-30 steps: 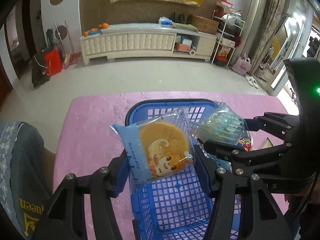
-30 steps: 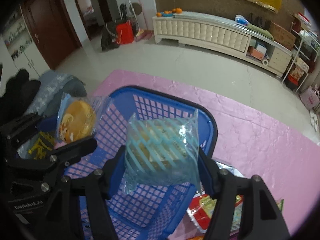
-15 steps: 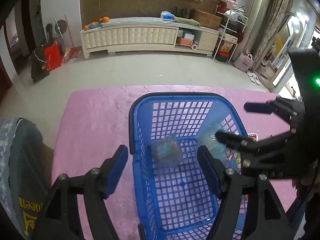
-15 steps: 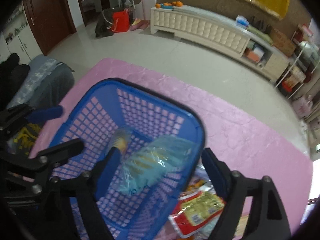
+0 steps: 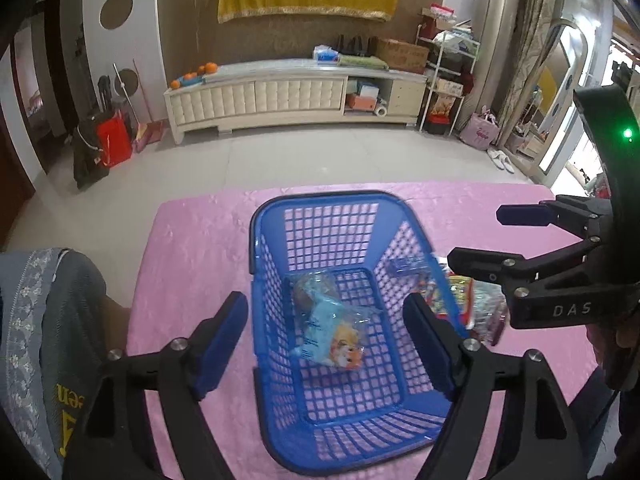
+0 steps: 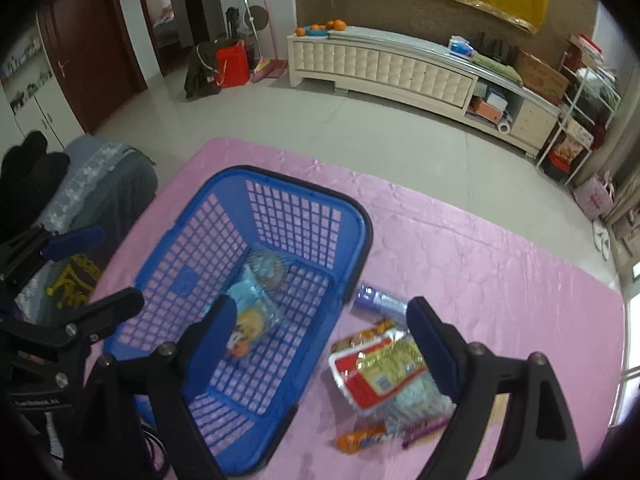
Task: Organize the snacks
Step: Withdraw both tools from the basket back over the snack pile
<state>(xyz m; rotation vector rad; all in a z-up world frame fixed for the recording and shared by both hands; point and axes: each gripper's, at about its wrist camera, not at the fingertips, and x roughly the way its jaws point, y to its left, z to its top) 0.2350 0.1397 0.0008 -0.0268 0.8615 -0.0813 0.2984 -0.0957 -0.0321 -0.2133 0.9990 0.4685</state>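
A blue mesh basket (image 5: 256, 240) (image 6: 362, 240) stands on the pink table. On its floor lie two packets: a light blue cake packet with a cartoon (image 5: 336, 340) (image 6: 248, 324) and a teal striped packet (image 5: 312, 288) (image 6: 264, 268). My left gripper (image 5: 326, 300) hovers above the basket, its jaws opening with nothing between them. My right gripper (image 6: 322, 306) is open and empty, over the basket's right rim. Loose snacks lie right of the basket: a red and yellow packet (image 6: 376, 372), a purple packet (image 6: 380, 302) and an orange one (image 6: 360, 440).
The pink tablecloth (image 5: 200, 248) covers the table, whose far edge drops to a tiled floor. A grey garment (image 5: 40, 340) lies at the table's left side. A white cabinet (image 5: 256, 96) stands far back.
Both grippers let go of their packets, which fell into the basket. Both jaws widened, and both grippers rose and pulled back from the basket.
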